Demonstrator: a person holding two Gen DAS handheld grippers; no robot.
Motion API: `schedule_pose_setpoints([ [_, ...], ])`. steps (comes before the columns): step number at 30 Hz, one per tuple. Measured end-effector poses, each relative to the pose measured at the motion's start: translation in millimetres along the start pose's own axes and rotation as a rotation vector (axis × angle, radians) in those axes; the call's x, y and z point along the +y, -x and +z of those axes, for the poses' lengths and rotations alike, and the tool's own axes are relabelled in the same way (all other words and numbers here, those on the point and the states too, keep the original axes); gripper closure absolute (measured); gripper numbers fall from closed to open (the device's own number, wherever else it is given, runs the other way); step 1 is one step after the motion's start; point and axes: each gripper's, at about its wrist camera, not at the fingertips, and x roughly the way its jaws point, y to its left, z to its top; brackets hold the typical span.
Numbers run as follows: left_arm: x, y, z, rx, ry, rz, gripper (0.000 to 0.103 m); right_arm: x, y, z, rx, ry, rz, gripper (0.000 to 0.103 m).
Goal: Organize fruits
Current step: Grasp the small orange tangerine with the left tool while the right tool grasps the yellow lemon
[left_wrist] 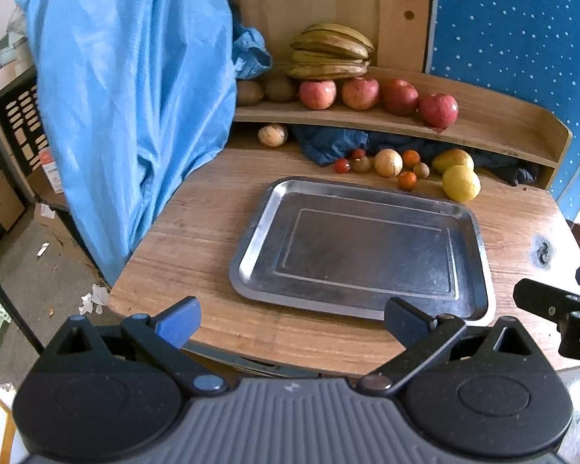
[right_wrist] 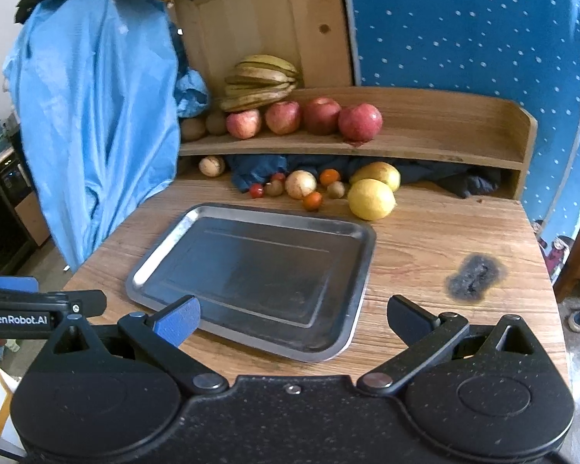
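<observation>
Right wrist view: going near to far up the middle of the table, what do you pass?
Right tongs, open → metal tray → small orange fruit → pale round fruit → dark blue cloth → shelf's red apples → bananas.

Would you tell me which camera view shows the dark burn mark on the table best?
The right wrist view: the burn mark lies whole and large on the table. The left wrist view shows it small, near the frame's right edge.
</observation>
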Motion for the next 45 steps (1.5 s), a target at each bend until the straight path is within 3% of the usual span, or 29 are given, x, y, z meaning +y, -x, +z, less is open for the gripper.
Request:
schedule_pose_setpoints([
  [9,-1.7,-37.4,27.1,0.012,-0.059,-0.084,0.000,-8.3,-23.3,10.5,0.004,-0.055,-0.059,0.000],
  [18,5.4,-88.2,72.8,0.032,-0.135,-0.193,0.000,1.2,-58.0,31.9,0.015,-0.118,-0.166,0.000],
  [30,8.5,-138.6,104.8,0.081,-0.239,-0.351,0.000,18.6,-76.1,36.8,0.026,-0.217,-0.318,0.000],
  [38,-11.5,-161.5,115.5,0.124,-0.230,-0.403,0.000,10.8,-74.0,32.9,0.053,-0.249,-0.392,0.000],
  [45,-37.7,-178.5,132.3,0.150,-0.190,-0.379,0.000,-14.4,-91.7,41.3,0.039,-0.255,-0.353,0.000],
])
